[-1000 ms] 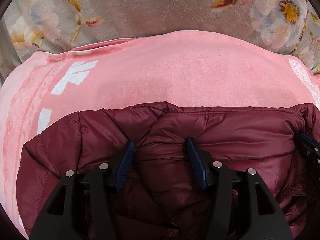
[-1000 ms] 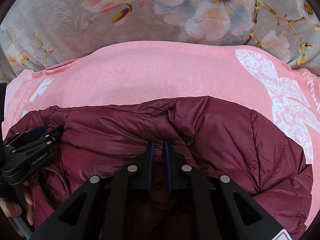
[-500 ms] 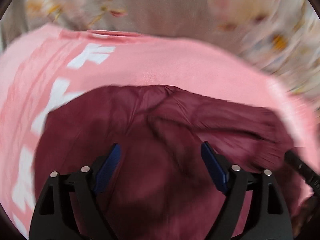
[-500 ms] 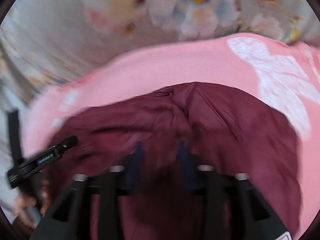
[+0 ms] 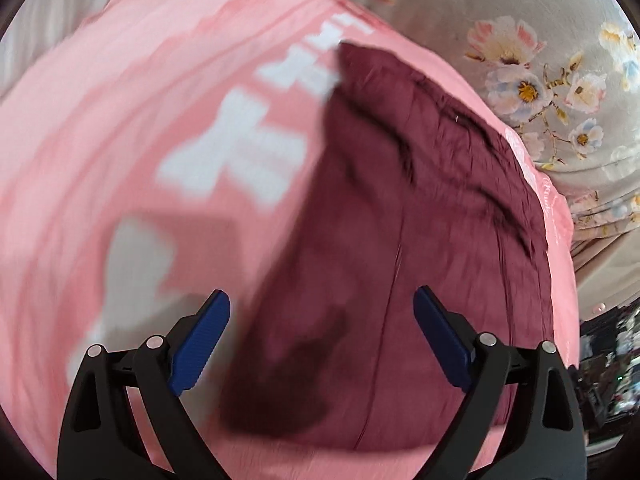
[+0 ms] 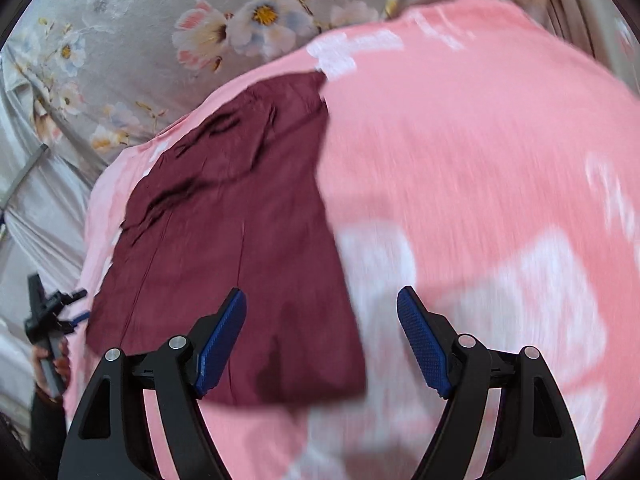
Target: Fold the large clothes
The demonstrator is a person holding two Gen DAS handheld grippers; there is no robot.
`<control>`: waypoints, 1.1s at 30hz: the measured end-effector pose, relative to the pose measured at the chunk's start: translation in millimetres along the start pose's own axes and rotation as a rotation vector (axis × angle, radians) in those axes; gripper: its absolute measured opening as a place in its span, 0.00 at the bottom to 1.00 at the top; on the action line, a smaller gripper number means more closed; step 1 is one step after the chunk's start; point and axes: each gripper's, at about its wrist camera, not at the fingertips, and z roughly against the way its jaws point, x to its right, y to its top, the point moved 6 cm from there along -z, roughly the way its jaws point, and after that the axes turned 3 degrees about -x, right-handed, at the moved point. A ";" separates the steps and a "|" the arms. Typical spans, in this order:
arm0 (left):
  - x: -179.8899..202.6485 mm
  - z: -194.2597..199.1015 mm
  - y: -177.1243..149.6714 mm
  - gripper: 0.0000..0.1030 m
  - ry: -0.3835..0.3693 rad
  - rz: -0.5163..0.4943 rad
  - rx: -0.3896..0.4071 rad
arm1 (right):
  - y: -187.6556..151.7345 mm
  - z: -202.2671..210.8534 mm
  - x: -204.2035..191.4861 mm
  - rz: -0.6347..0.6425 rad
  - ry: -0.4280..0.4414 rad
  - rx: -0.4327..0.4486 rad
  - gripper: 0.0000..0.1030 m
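Note:
A maroon puffer jacket lies folded into a compact block on a pink towel with white lettering. It also shows in the right wrist view. My left gripper is open and empty, raised above the jacket's near left part. My right gripper is open and empty, raised above the jacket's near right edge and the pink towel. The left gripper shows small at the right wrist view's left edge. Both views are motion-blurred.
A grey floral bedspread lies under the towel and fills the far side; it also shows in the right wrist view. Dark clutter sits beyond the bed's right edge.
Both grippers have opened, let go of the jacket and pulled up and back from it. The jacket now lies flat and folded on the towel.

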 end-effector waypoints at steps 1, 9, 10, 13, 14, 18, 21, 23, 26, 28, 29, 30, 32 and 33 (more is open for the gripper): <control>-5.4 0.5 -10.1 0.88 -0.014 0.019 -0.003 | -7.8 -0.1 2.4 -0.014 0.014 -0.006 0.74; 11.0 -6.1 -21.6 0.34 -0.057 0.060 0.017 | -22.3 -20.6 -20.8 -0.025 0.073 0.012 0.68; 16.5 -6.0 -21.9 0.22 -0.043 0.048 0.017 | -20.6 -23.6 -26.5 -0.026 0.083 0.017 0.44; 29.1 10.5 -25.1 0.09 -0.060 0.022 0.048 | -18.5 -21.5 -34.3 -0.021 0.083 0.017 0.10; 33.5 20.1 -26.3 0.06 -0.073 0.008 0.065 | -17.3 -13.3 -38.1 -0.015 0.100 0.038 0.08; 50.9 69.0 -40.0 0.04 -0.125 -0.045 0.118 | -21.6 39.8 -51.3 0.046 0.143 0.131 0.06; 56.1 116.7 -60.0 0.04 -0.187 -0.065 0.159 | -28.3 86.4 -55.9 0.081 0.177 0.190 0.05; 55.0 155.3 -76.3 0.04 -0.229 -0.062 0.201 | -35.4 126.9 -58.0 0.112 0.199 0.244 0.05; 58.0 205.0 -88.0 0.04 -0.279 -0.053 0.277 | -37.9 183.8 -64.9 0.150 0.249 0.332 0.05; 66.5 230.3 -83.2 0.04 -0.283 -0.065 0.334 | -30.2 214.9 -74.9 0.167 0.285 0.393 0.05; 71.3 239.7 -78.2 0.04 -0.286 -0.071 0.359 | -21.6 227.6 -81.6 0.175 0.302 0.426 0.05; 77.1 247.3 -72.1 0.04 -0.290 -0.082 0.383 | -14.1 233.7 -86.6 0.178 0.310 0.446 0.05; 90.5 253.1 -50.6 0.04 -0.266 -0.106 0.425 | 10.3 241.8 -98.2 0.182 0.334 0.486 0.05; 96.5 251.2 -38.3 0.05 -0.246 -0.119 0.439 | 22.8 240.7 -102.0 0.182 0.336 0.498 0.05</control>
